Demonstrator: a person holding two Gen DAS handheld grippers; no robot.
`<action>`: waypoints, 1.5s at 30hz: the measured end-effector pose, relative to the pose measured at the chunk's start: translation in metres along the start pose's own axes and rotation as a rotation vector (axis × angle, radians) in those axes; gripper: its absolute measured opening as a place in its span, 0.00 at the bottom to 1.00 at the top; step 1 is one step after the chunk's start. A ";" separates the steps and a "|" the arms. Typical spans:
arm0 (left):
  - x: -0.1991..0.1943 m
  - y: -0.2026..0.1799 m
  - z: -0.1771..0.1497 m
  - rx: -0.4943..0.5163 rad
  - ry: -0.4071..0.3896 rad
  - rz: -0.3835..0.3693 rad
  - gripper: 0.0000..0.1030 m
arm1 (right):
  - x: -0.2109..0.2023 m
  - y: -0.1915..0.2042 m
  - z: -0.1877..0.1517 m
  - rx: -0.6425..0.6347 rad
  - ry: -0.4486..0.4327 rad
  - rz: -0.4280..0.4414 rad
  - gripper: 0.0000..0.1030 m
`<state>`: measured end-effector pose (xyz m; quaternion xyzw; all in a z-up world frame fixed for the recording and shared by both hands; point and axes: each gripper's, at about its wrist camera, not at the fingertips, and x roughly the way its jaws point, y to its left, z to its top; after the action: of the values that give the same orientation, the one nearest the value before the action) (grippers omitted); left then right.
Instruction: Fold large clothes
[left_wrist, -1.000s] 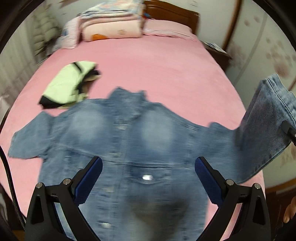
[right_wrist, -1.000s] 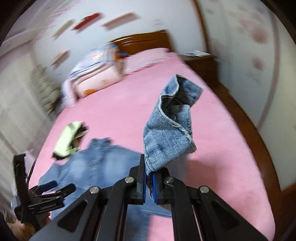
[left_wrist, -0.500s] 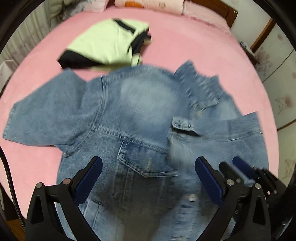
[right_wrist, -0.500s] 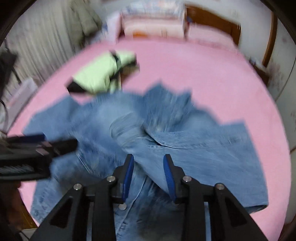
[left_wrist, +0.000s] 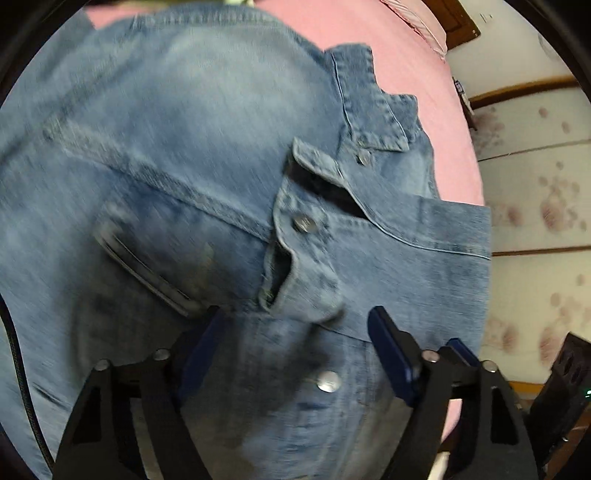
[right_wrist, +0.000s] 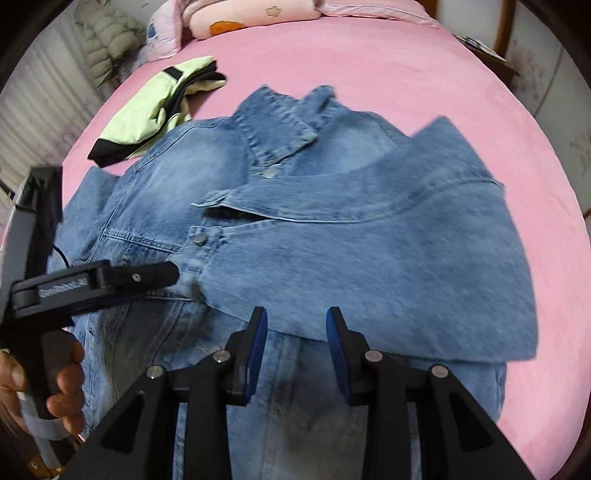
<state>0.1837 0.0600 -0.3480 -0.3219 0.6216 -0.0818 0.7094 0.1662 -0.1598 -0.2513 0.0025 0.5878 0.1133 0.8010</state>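
- The jacket (right_wrist: 295, 229) lies front up on the pink bed (right_wrist: 406, 74), collar toward the pillows; it is the landmark for what follows.
- Left of the jacket's collar, a green and black garment (right_wrist: 155, 110) sits crumpled on the bed, its edge touching or just beside the denim shoulder.
- At the jacket's left side, the left gripper (left_wrist: 295, 325) hovers low over the chest, jaws spread wide with nothing between them; in the right view a hand (right_wrist: 55, 387) grips its handle.
- At the jacket's middle, the cuff (left_wrist: 295, 280) of the folded sleeve lies near the button line, just ahead of the left gripper.
- Near the jacket's hem, the right gripper (right_wrist: 295, 325) is partly open and holds nothing; the sleeve's edge lies just beyond its tips.
- Across the jacket's right half, the sleeve (right_wrist: 388, 266) is laid over the chest, so one fold looks done.
- Judged from this, the work is early: the other sleeve, and the body folds, appear left to do.
- The jacket's left sleeve is mostly out of view, behind the left gripper in the right view and cut off in the left one.
- The jacket's hem is hidden under both grippers.
- The left view is motion blurred, so the pocket detail is hard to make out.
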 end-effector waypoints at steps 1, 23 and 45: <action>0.004 0.000 -0.004 -0.019 0.007 -0.021 0.72 | -0.001 -0.004 -0.002 0.010 0.003 0.000 0.32; 0.021 -0.023 -0.007 -0.147 -0.064 -0.047 0.55 | -0.021 -0.076 -0.027 0.135 -0.005 0.006 0.32; 0.029 -0.034 0.004 -0.163 -0.126 -0.055 0.26 | -0.026 -0.103 -0.048 0.178 0.005 0.002 0.32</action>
<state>0.2036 0.0200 -0.3526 -0.4000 0.5713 -0.0300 0.7160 0.1318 -0.2712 -0.2563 0.0740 0.5974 0.0617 0.7961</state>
